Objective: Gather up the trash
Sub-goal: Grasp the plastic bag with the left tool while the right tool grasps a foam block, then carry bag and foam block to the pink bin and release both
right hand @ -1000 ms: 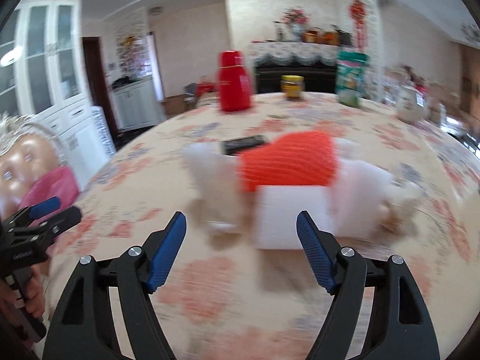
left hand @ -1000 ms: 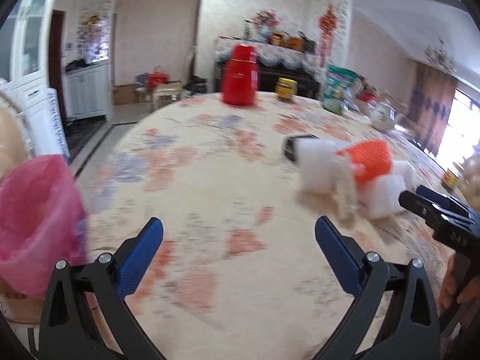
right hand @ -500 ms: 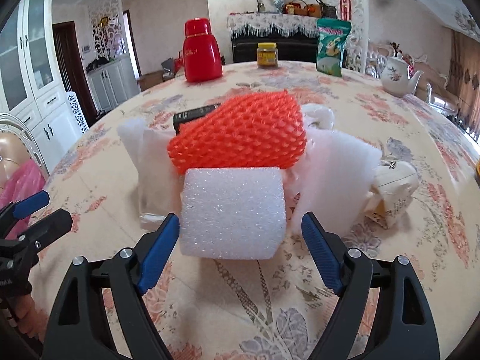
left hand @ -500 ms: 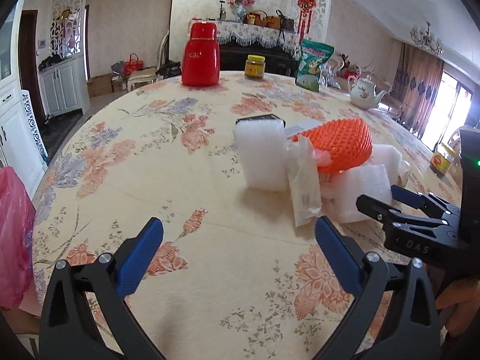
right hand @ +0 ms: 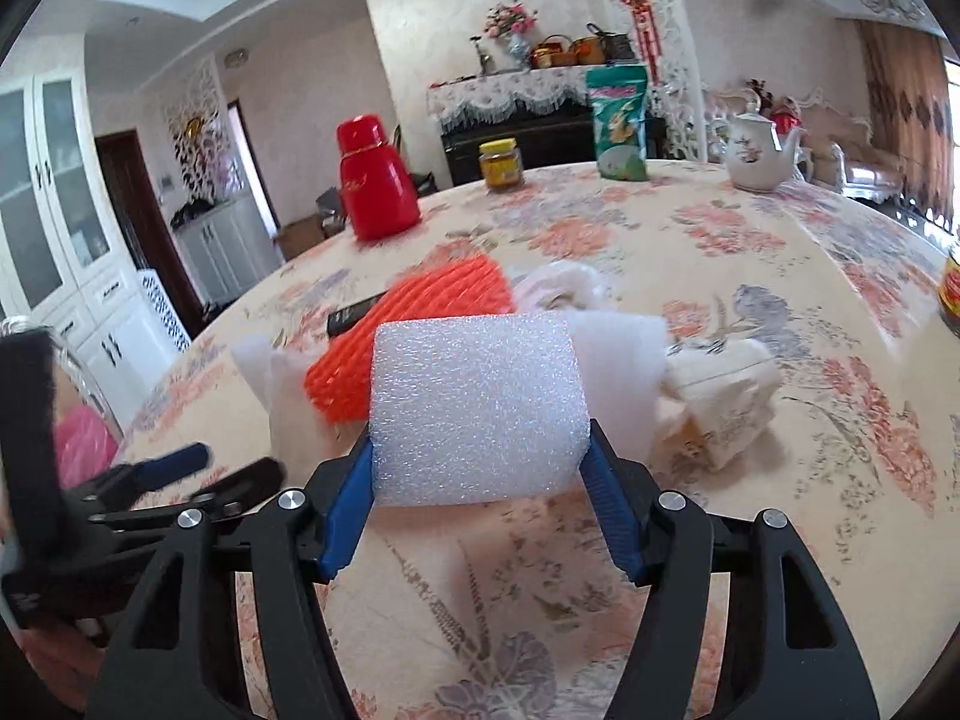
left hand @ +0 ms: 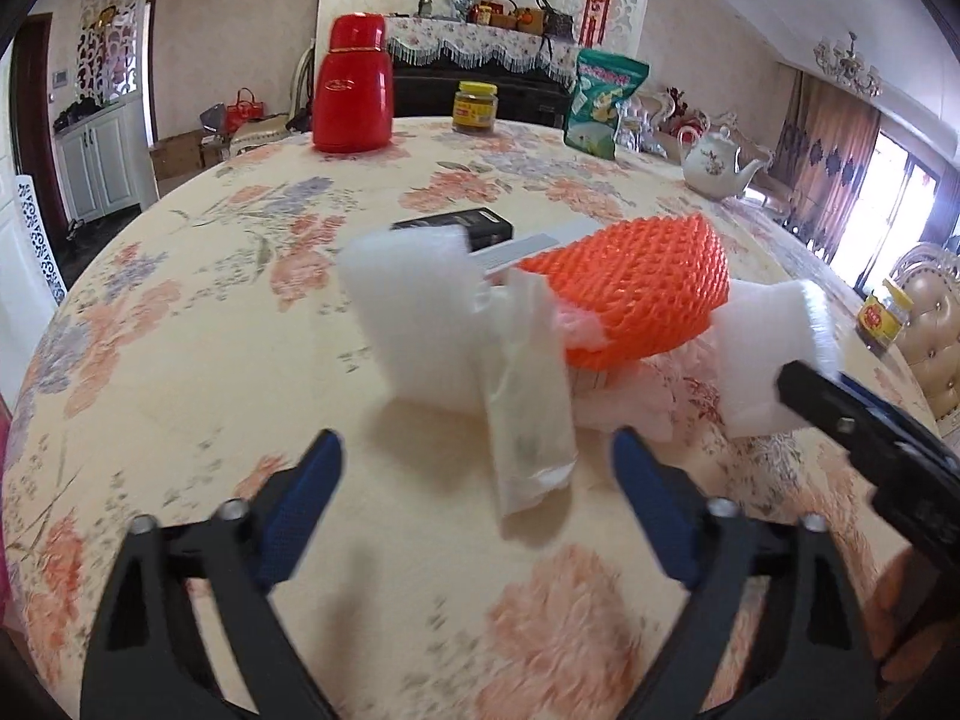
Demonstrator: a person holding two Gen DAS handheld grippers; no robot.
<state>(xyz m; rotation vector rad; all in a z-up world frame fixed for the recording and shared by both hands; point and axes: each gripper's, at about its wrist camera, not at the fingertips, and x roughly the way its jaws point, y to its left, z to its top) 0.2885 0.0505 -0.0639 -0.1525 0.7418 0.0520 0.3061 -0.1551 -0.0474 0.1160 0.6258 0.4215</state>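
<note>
Right gripper [right hand: 477, 468]: my blue fingers [right hand: 347, 510] are closing on the white foam block [right hand: 477, 414]; both pads touch its sides, so I have it gripped at the near edge of the pile
Left gripper [left hand: 477, 504]: closing too, but nothing is held; the clear plastic wrapper [left hand: 528, 420] lies just ahead, its near end between my fingertips, untouched
Trash pile: on the flowered table [left hand: 210, 330]; an orange foam net [left hand: 636, 294] sits in the middle, a second white foam piece [left hand: 420, 312] to its left, a crumpled paper carton [right hand: 720, 396] on the right in the right view
Black remote [left hand: 474, 225]: behind the pile, partly hidden
Far side of table: red thermos [left hand: 353, 84], yellow-lidded jar [left hand: 475, 108], green snack bag [left hand: 606, 102], white teapot [left hand: 717, 165], all well apart from the trash
Pink bag [right hand: 84, 444]: off the table's left edge
</note>
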